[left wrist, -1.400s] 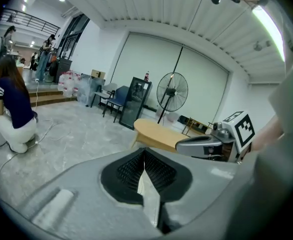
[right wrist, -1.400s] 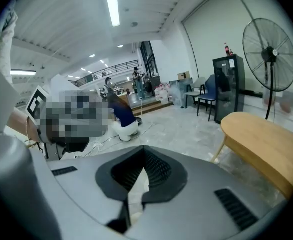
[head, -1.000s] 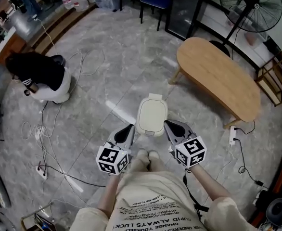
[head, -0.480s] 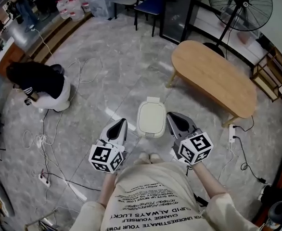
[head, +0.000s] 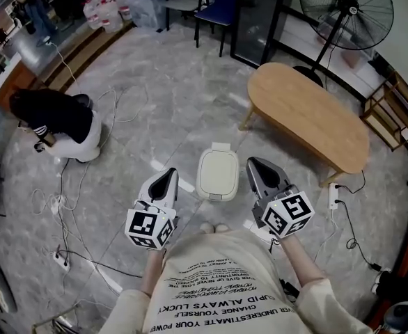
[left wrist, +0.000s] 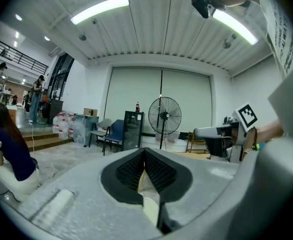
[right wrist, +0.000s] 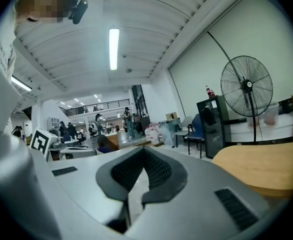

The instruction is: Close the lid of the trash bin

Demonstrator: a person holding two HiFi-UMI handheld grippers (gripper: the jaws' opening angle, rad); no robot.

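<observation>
The small cream trash bin (head: 218, 175) stands on the grey marble floor just ahead of the person's feet, with its lid lying flat on top. My left gripper (head: 168, 174) hangs in the air to the bin's left and my right gripper (head: 255, 163) to its right; neither touches it. In the left gripper view the left gripper (left wrist: 144, 150) has its black pads together with nothing between them. The right gripper (right wrist: 143, 151) looks the same in its own view. Both gripper views look out level across the room, and the bin is out of sight in them.
A curved wooden table (head: 308, 113) stands to the bin's right, with a standing fan (head: 347, 5) behind it. A person crouches at the far left (head: 54, 117). Cables (head: 72, 207) trail over the floor on the left, and a power strip (head: 333, 195) lies on the right.
Both grippers have risen and spread slightly apart from the bin's sides, looking larger in the head view. The bin's lid stays flat throughout.
</observation>
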